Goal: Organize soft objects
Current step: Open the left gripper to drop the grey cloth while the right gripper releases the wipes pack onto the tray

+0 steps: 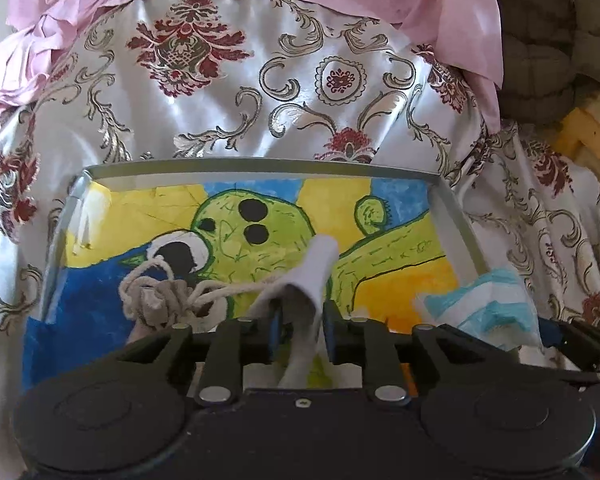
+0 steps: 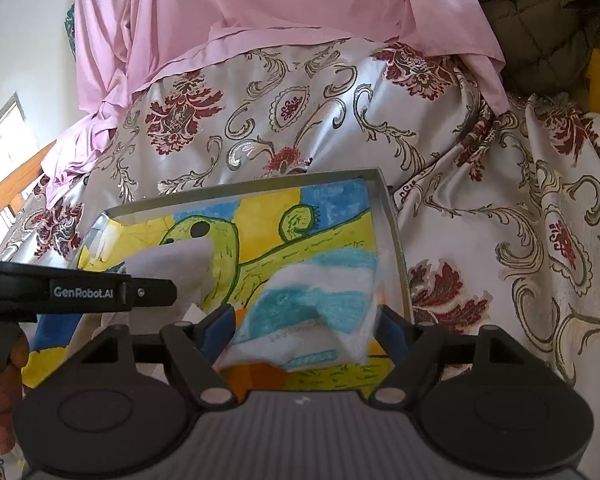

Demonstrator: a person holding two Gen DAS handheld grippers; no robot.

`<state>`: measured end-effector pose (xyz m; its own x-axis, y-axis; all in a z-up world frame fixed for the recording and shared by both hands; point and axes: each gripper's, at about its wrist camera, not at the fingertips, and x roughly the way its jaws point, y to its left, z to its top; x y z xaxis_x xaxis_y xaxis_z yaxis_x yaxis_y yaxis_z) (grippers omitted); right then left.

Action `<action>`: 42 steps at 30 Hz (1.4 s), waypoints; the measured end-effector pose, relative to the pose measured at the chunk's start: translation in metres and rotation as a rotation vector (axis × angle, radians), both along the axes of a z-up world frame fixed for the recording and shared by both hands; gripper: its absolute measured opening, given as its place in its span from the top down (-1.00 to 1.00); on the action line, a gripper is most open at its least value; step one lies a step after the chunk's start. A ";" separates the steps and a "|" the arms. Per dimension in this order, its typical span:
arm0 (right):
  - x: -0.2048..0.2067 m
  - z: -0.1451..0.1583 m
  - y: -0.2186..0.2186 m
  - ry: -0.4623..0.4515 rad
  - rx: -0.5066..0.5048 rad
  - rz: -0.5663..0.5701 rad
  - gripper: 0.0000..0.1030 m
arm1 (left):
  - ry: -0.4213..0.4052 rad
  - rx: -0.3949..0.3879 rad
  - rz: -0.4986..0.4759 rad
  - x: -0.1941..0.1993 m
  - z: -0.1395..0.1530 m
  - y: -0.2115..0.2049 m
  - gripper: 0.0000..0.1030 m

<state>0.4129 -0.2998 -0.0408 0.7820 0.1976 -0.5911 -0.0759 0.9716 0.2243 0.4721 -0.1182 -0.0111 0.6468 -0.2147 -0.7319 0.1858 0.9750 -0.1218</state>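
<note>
Left tool (image 1: 300, 316) astride limp white cloth (image 1: 316, 268)

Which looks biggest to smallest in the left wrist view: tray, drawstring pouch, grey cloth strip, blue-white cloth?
1. tray, by far.
2-4. Unsure: grey cloth strip sits closest to the lens, the blue-white cloth is partly hidden, and the drawstring pouch looks similar in size.
</note>
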 end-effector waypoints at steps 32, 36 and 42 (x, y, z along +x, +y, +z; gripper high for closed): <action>-0.096 0.077 0.000 -0.125 -0.018 -0.002 -0.99 | -0.182 0.006 0.166 -0.139 0.082 0.054 -0.91; -0.122 0.087 0.000 -0.167 -0.018 -0.007 -0.99 | -0.212 -0.035 0.182 -0.163 0.093 0.059 -0.94; -0.161 0.096 0.008 -0.219 -0.051 -0.017 -1.00 | -0.271 -0.066 0.212 -0.206 0.097 0.068 -0.98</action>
<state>0.2516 -0.2919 0.0549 0.8957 0.1571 -0.4159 -0.1004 0.9828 0.1551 0.2660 -0.0507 0.0858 0.8507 -0.0957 -0.5169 0.0140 0.9871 -0.1597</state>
